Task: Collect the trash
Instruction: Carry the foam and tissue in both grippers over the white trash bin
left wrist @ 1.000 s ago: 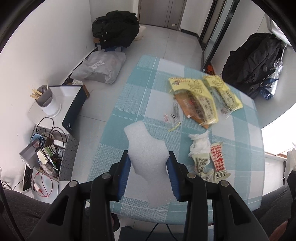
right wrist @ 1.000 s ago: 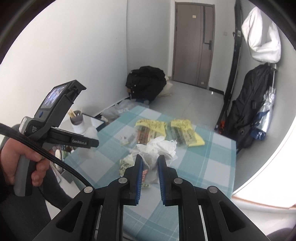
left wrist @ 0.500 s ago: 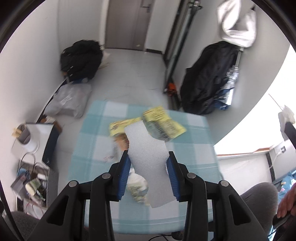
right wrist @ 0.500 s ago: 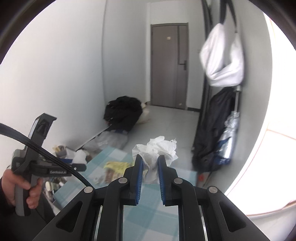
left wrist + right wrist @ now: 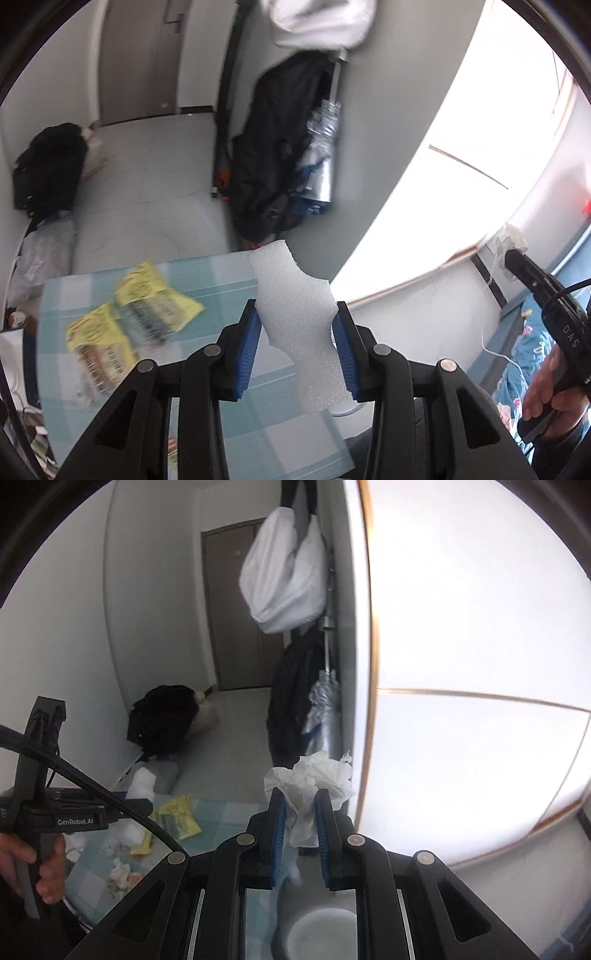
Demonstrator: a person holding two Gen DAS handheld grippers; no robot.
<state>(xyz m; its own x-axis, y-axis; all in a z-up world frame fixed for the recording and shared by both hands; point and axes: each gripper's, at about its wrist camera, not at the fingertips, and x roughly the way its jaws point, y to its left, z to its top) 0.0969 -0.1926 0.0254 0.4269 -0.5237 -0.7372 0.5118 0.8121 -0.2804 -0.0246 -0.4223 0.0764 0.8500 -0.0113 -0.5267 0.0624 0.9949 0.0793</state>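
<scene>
My left gripper [image 5: 296,325] is shut on a white foam sheet [image 5: 299,321] that sticks up past its blue pads, above the right edge of the checked table [image 5: 221,288]. My right gripper [image 5: 298,812] is shut on a crumpled white tissue [image 5: 314,779], lifted off to the right of the table [image 5: 229,812]. Yellow wrappers [image 5: 140,314] lie on the table's left part; the same yellow wrappers [image 5: 177,816] and small scraps [image 5: 120,877] show in the right wrist view. A round white bin [image 5: 321,934] sits on the floor below the right gripper.
A black backpack [image 5: 273,155] and a silver umbrella [image 5: 325,712] hang by the wall beyond the table. A black bag [image 5: 48,162] lies on the floor at the far left. A bright window fills the right side. A hand [image 5: 40,867] holds the left gripper's handle.
Both grippers have risen and swung to the right, away from the table's middle, each keeping its load. The white bin has come into the right wrist view.
</scene>
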